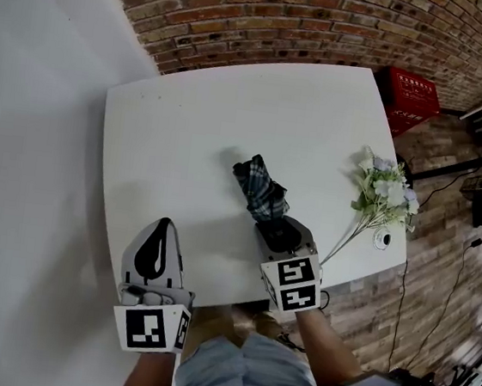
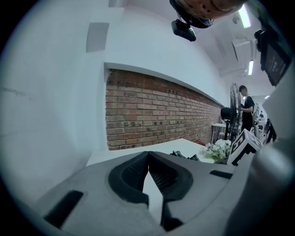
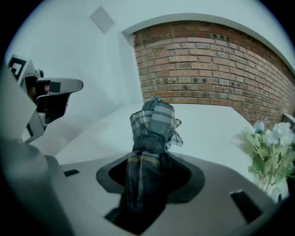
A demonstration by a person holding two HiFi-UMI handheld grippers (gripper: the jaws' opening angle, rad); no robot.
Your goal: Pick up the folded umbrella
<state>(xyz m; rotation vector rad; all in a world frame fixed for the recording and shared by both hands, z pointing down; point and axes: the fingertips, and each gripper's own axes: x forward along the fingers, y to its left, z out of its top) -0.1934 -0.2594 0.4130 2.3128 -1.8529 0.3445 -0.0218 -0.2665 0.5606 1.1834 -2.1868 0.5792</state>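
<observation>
Plaid folded umbrella (image 1: 260,190), likely light and soft-skinned, is gripped near one end by right tongs (image 1: 277,232); left tongs (image 1: 165,226) closed, empty.

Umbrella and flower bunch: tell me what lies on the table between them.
Nothing. The head view shows only bare white table between the folded umbrella and the flower bunch.
</observation>
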